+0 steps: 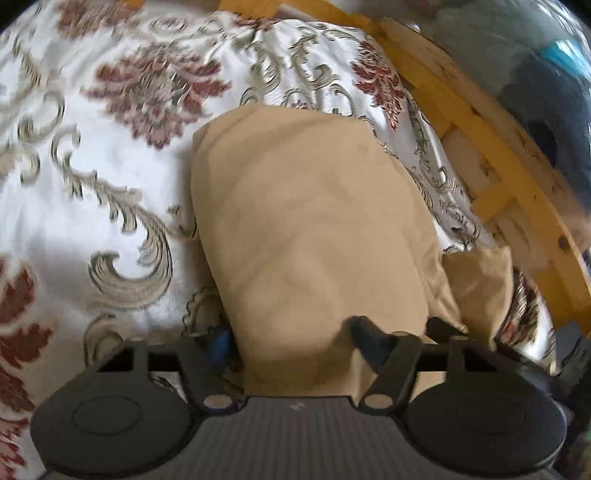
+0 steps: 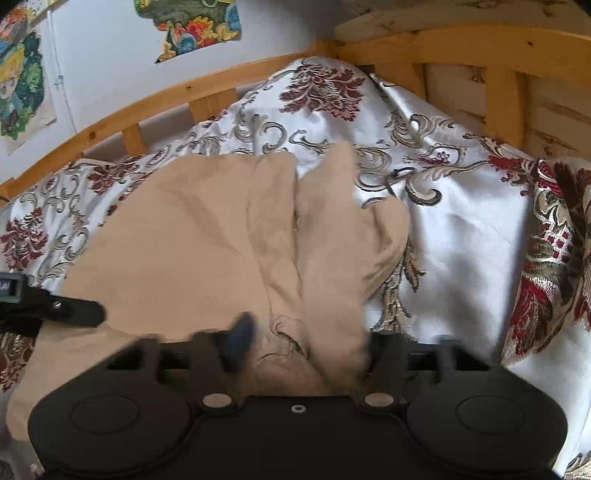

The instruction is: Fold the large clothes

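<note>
A tan garment (image 1: pixel 310 221) lies on a white bedspread with red and grey flower patterns (image 1: pixel 92 206). In the left wrist view my left gripper (image 1: pixel 291 343) has its fingers on either side of the garment's near end, with cloth filling the gap between them. In the right wrist view the same tan garment (image 2: pixel 192 236) spreads left and a folded flap (image 2: pixel 332 236) runs up the middle. My right gripper (image 2: pixel 299 347) holds a bunched part of the cloth between its fingers. The left gripper's finger (image 2: pixel 70 310) shows at the left edge.
A wooden bed frame (image 2: pixel 461 48) curves around the far and right sides. The frame (image 1: pixel 480 122) also runs along the right in the left wrist view. A patterned cushion (image 2: pixel 554 251) lies at the right. Colourful pictures (image 2: pixel 192 26) hang on the wall.
</note>
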Tool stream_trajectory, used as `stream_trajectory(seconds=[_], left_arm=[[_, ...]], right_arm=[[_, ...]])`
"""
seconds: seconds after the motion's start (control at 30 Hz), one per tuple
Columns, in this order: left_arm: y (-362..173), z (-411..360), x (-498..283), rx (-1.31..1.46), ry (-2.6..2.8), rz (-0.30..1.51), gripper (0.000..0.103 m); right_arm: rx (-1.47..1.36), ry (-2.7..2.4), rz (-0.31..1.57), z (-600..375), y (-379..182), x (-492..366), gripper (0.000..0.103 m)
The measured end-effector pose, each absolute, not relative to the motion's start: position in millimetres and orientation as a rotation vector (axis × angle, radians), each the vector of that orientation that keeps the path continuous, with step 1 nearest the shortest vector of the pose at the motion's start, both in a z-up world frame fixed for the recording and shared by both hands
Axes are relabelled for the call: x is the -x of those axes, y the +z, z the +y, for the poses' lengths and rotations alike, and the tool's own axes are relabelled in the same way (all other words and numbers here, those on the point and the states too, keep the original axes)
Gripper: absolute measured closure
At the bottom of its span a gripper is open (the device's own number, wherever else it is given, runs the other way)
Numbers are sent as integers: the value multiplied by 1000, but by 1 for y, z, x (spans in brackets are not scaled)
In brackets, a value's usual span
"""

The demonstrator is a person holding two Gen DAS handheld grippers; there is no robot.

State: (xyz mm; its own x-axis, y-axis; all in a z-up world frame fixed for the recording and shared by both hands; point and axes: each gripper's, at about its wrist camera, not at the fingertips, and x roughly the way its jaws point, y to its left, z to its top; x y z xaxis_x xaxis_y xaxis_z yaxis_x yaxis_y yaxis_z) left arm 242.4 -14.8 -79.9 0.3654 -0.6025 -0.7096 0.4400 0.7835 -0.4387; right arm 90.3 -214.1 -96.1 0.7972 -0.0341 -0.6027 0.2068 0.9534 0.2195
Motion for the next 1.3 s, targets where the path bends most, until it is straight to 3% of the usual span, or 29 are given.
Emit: stream_trajectory(seconds=[0.17, 0.3, 0.53, 0.73, 0.83, 0.87, 1.0, 1.17, 1.3], left_arm=[[-52, -16, -217, 106, -661, 837, 61], [-30, -5, -205, 8, -664, 719, 66], [-2, 53, -218, -6, -553, 617, 66], [-33, 93, -257, 7, -388, 743, 60], [-50, 109, -257, 96, -354, 771, 51], [-50, 112, -253, 115, -345, 767, 47], [-43, 112, -239, 82, -278, 757, 22], [-23, 111, -206, 75, -237, 714, 6], [-5, 112, -172, 111, -203, 672, 2]], right_arm=[[-168, -67, 529, -187, -71, -79, 83], [-32, 4, 428, -150, -49, -79, 85], [63, 93, 276, -91, -25, -116, 85], [-43, 155, 399, -59, -48, -184, 81], [-101, 127, 491, -60, -67, -199, 70], [-115, 117, 497, -63, -70, -196, 61], [-205, 95, 505, -83, -79, -182, 42], [-206, 61, 491, -94, -71, -160, 22], [-213, 30, 430, -99, -48, -135, 4]])
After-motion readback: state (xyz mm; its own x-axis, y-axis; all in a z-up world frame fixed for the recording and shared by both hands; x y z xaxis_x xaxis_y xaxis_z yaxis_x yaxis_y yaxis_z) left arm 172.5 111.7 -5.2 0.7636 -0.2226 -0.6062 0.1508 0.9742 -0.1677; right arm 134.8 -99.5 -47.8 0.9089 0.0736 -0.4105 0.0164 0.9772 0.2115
